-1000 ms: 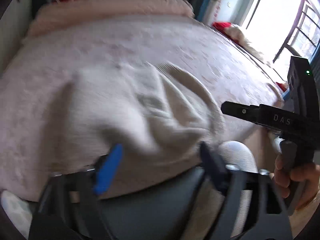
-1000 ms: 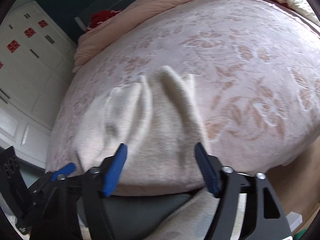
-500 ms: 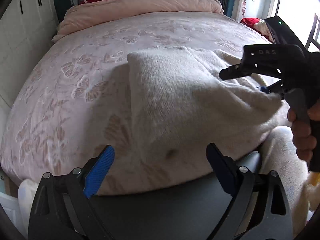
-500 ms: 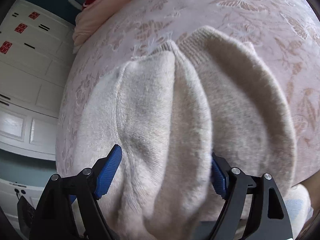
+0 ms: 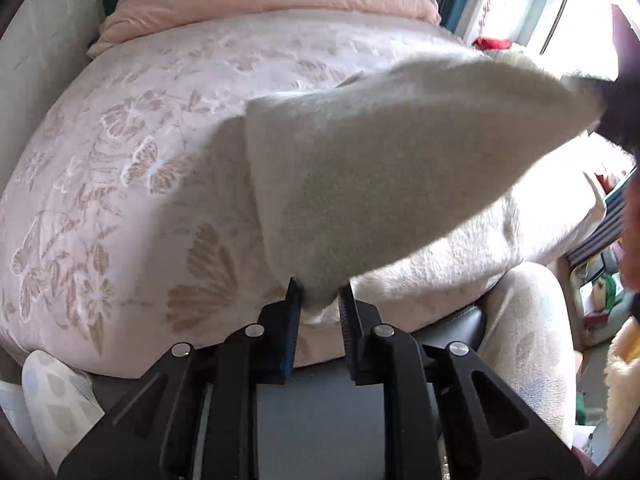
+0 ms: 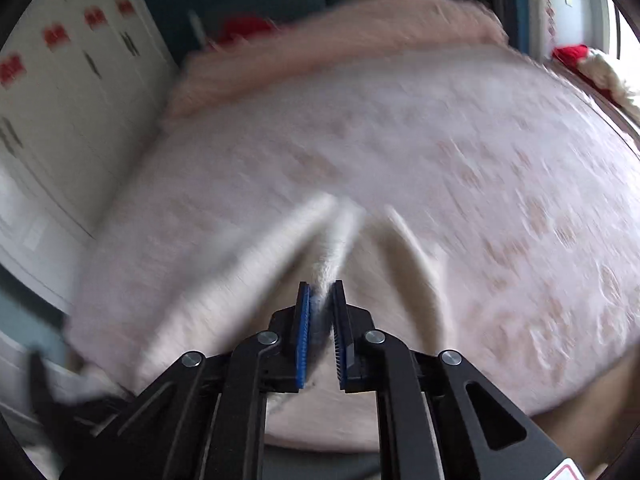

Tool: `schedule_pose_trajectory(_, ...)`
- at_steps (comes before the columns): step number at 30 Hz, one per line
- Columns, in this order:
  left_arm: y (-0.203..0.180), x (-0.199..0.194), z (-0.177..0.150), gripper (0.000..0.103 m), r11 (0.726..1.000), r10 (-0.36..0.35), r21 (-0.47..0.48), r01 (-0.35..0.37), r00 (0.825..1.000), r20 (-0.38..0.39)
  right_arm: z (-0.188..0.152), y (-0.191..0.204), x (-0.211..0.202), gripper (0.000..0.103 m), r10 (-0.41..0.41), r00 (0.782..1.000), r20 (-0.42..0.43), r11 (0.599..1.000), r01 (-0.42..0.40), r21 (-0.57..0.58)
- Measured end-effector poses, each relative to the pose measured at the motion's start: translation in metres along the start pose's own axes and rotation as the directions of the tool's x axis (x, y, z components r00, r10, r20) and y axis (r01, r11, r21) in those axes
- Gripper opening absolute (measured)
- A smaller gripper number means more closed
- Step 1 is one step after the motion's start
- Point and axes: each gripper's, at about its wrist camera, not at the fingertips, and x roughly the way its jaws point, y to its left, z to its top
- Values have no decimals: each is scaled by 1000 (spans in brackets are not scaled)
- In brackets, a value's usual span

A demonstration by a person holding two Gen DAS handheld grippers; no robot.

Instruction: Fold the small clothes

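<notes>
The left gripper (image 5: 318, 300) is closing its blue-padded jaws on the near corner of the cream knitted garment (image 5: 380, 168), which lies on the pink butterfly-patterned bedspread (image 5: 120, 184) and lifts away toward two o'clock. In the blurred right wrist view, the right gripper (image 6: 321, 300) is closing on a raised fold of the same garment at twelve o'clock. No legible writing shows.

The right wrist view is smeared by motion — the bedspread (image 6: 460, 184) pattern and cupboard (image 6: 60, 92) marks are unreadable. In the left wrist view the sweater (image 5: 380, 168) ends at a dark blur at the right edge — what holds it there cannot be told.
</notes>
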Motion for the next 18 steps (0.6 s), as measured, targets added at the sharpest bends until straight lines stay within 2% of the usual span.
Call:
schedule_pose_trajectory(2,-3,4,1,21,1000,4,-8,-4,1000,-15,-27,-38,41,11,-102,982,-159,990,115,77)
schedule_pose_trajectory(3,-5,3,1,21,1000,-1,-6,1,1000,-28,-36,-51,41,11,-77,982,-174,985,102,139)
schedule_pose_trajectory(5,-4,-1,1,24,1000,19,12,-19,1000,-19,-44,-64,15,15,63,995,-80,962,-39,269)
schedule_pose_trajectory(6,-5,-3,-1,27,999,27,21,-27,1000,-12,-44,-63,3,23,102,994,-36,953,-88,289)
schedule_pose_trajectory(7,-6,-8,-2,33,999,36,33,-36,999,-4,-40,-58,-5,39,134,991,-8,950,-126,286)
schedule_pose_trajectory(8,-6,-10,-3,38,999,42,34,-42,999,2,-32,-49,-12,46,162,987,8,953,-158,257)
schedule_pose_trajectory(10,-7,-19,-2,39,998,46,32,-46,999,15,-20,-33,-12,68,201,980,12,959,-199,201)
schedule_pose_trajectory(11,-8,-23,-1,40,998,45,30,-46,999,21,-12,-24,-6,72,233,973,-1,958,-229,174)
schedule_pose_trajectory(12,-8,-27,0,47,998,48,26,-49,998,27,-6,-18,3,78,251,968,-26,957,-244,159)
schedule_pose_trajectory(13,-9,-32,1,58,998,50,20,-51,998,36,-4,-12,17,78,261,964,-61,957,-249,151)
schedule_pose_trajectory(14,-10,-36,2,62,998,52,15,-53,997,48,0,-10,38,78,258,960,-111,959,-240,154)
schedule_pose_trajectory(16,-11,-48,3,65,998,67,16,-68,995,77,-9,1,61,76,259,951,-171,958,-230,171)
schedule_pose_trajectory(17,-11,-52,3,66,997,74,19,-76,993,87,-15,8,75,60,269,942,-199,955,-235,181)
schedule_pose_trajectory(18,-11,-54,3,67,997,77,19,-79,993,92,-20,10,83,22,273,939,-210,954,-236,184)
